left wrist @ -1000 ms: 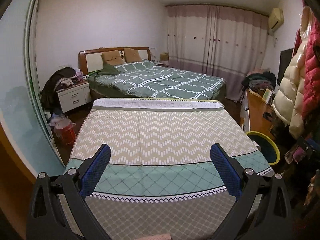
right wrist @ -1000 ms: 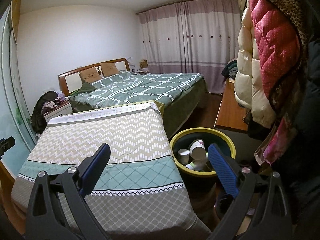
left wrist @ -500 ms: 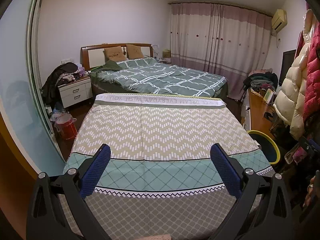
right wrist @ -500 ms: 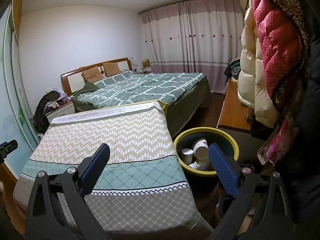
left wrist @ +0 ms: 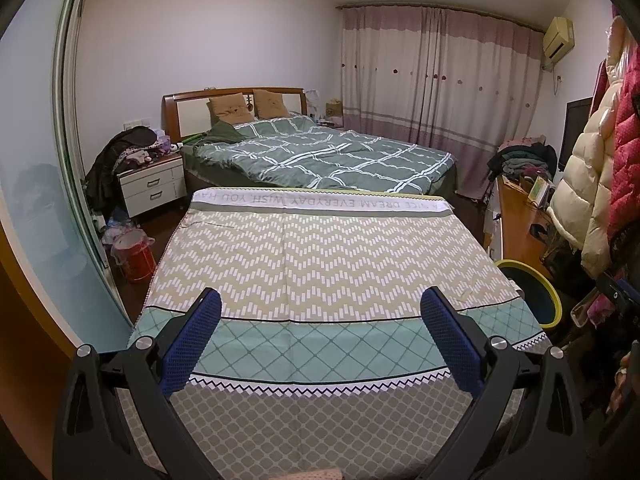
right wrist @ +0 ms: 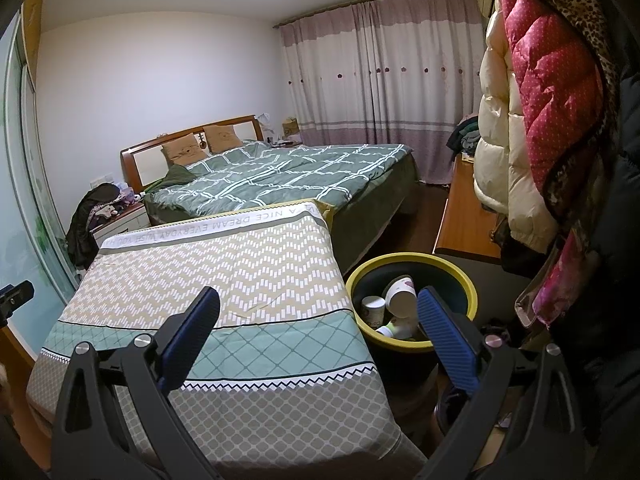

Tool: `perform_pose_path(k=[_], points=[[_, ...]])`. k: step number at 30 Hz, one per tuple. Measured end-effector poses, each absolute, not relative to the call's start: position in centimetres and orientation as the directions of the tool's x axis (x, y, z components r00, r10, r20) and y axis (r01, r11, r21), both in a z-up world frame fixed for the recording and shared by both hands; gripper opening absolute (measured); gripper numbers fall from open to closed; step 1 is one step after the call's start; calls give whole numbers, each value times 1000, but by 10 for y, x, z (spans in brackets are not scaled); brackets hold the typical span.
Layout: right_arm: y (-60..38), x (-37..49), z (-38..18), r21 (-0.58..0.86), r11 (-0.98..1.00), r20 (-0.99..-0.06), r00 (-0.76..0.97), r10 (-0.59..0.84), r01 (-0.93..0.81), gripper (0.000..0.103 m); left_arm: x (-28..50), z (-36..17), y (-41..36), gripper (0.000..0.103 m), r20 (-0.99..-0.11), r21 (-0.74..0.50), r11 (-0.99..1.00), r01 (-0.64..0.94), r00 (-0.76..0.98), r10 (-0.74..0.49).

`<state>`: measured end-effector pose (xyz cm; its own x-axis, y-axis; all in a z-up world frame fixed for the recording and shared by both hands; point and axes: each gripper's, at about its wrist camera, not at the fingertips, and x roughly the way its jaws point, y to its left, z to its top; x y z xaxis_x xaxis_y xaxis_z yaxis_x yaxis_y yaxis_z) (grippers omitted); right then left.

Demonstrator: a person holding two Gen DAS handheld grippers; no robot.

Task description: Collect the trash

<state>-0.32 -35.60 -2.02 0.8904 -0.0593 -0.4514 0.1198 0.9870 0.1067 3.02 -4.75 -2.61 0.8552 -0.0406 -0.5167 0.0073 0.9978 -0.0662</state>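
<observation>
Right wrist view: right tongs [right wrist: 318, 322] spread wide, nothing between the pads, hanging over the near right corner of the cloth-covered table [right wrist: 224, 280]. Trash sits in the yellow-rimmed bin [right wrist: 412, 260], lower centre-right of frame, just beside the table's right edge: paper cups [right wrist: 400, 300], at least three, tipped and lying against each other, plus something white with green print at the bottom that I can't identify.

Left wrist view: left tongs [left wrist: 320, 330] also wide and empty, centred over the table's near end. Bin [left wrist: 532, 292] shows only as a slice of rim at right of frame. No loose trash visible on the tabletop in either view.

Handling, my read: cups are light, thin-walled and crush easily. Pinch across the rim or one wall with mild force; they may spring or roll if nudged. Bin looks like rigid plastic; take it by the rim if it has to move.

Writing: cloth band at the table's far edge reads "…NICE DREAM EVERYDAY WISH YOU…", upside down to the cameras. Cup print too small to read.
</observation>
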Motion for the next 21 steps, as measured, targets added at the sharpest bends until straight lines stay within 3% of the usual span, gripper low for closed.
perform_pose_path(k=[21], points=[[-357, -3, -23, 110, 987, -457, 888, -57, 120, 94, 38, -31, -49, 98, -531, -71, 997, 21, 846, -56]])
